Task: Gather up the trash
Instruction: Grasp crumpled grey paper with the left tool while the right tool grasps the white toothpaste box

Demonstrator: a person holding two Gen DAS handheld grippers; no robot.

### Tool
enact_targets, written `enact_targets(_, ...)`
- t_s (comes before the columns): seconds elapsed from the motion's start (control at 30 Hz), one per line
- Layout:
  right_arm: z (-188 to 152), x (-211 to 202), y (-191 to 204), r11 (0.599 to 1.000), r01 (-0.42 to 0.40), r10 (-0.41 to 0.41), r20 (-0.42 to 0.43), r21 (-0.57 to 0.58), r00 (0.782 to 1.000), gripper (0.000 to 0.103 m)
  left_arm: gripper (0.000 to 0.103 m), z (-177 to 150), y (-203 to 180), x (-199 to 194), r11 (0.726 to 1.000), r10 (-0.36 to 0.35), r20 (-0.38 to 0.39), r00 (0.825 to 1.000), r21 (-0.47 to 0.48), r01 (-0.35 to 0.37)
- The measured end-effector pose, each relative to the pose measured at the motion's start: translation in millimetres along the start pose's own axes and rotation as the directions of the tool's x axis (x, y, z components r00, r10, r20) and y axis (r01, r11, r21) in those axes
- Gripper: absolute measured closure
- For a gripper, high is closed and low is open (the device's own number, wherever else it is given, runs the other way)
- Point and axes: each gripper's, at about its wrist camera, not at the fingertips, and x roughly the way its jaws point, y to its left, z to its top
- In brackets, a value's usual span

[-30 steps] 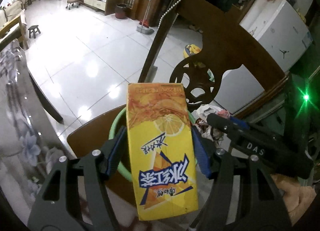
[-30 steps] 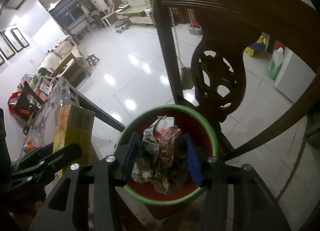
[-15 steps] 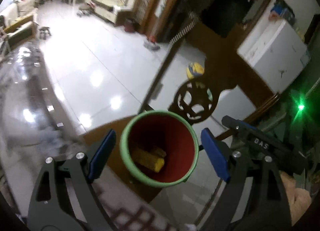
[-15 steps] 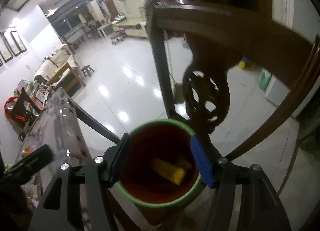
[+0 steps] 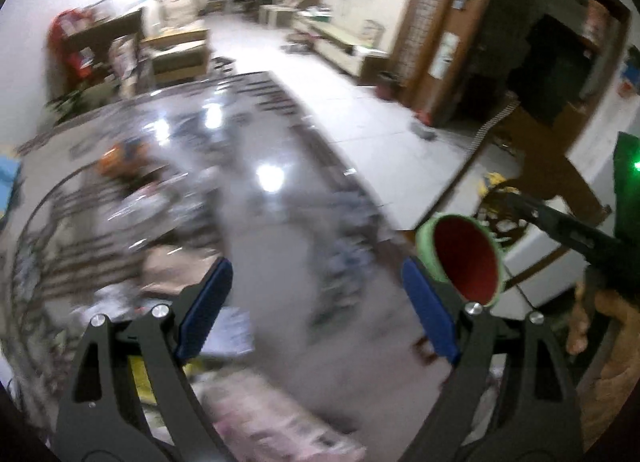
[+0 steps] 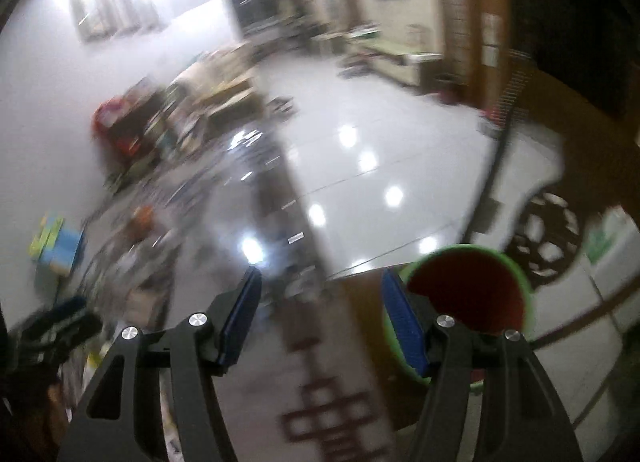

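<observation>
My left gripper [image 5: 316, 306] and right gripper [image 6: 320, 318] both gape with nothing between the pads. The bin [image 5: 466, 258] sits just right of each, its contents hidden from here. Blurred litter [image 5: 168, 274] on the table [image 5: 280, 230] looks left to collect. Only the left view shows my right hand [image 5: 600, 322]; only the right shows the chair's carved wheel [image 6: 546, 238].

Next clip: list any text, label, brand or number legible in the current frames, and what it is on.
None can be read; both views are motion-blurred.
Paper notices on the wooden door frame: too blurred.
Yellow packaging behind the left tongs: print illegible.
Red bin with green rim: no text visible.
</observation>
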Motion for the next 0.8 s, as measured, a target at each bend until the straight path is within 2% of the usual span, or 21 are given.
enact_targets(0.1,-4,25,46,0.988,-0.139,0.131,-0.105,-0.068,0.986,0.042,0.019,-11,44,-4,0.995,0.084,-0.012,0.996,-0.052,-0.085)
enact_targets(0.2,-8,42,84,0.97,-0.197,0.173,-0.167,-0.141,0.971,0.042,0.019,-24,84,-2,0.983,0.164,-0.038,0.986,-0.08,-0.167)
enact_targets(0.33,-13,64,125,0.939,-0.274,0.218,-0.259,-0.207,0.941,0.042,0.019,-39,125,3,0.975,0.188,-0.087,0.978,-0.105,-0.197)
enact_targets(0.43,-20,79,153,0.917,-0.282,0.189,-0.316,-0.282,0.93,0.042,0.019,-47,144,17,0.982,0.158,-0.125,0.979,-0.085,-0.17)
enact_targets(0.53,-24,96,171,0.898,-0.309,0.181,-0.376,-0.315,0.909,0.042,0.019,-50,153,40,0.986,0.137,-0.158,0.978,-0.075,-0.15)
enact_targets(0.57,-24,100,176,0.891,-0.317,0.179,-0.391,-0.325,0.903,0.042,0.022,-51,157,45,0.986,0.124,-0.168,0.978,-0.089,-0.14)
enact_targets(0.6,-24,106,185,0.88,-0.326,0.169,-0.413,-0.346,0.895,0.042,0.036,-51,162,49,0.986,0.109,-0.179,0.978,-0.108,-0.129)
enact_targets(0.63,-25,110,190,0.872,-0.332,0.164,-0.426,-0.359,0.89,0.042,0.045,-52,169,53,0.985,0.08,-0.194,0.978,-0.135,-0.107)
enact_targets(0.7,-25,120,203,0.848,-0.359,0.155,-0.466,-0.389,0.871,0.042,0.046,-51,177,52,0.982,0.052,-0.186,0.981,-0.169,-0.084)
enact_targets(0.8,-26,134,220,0.804,-0.414,0.151,-0.528,-0.426,0.836,0.042,0.047,-49,187,42,0.977,0.048,-0.155,0.987,-0.196,-0.078)
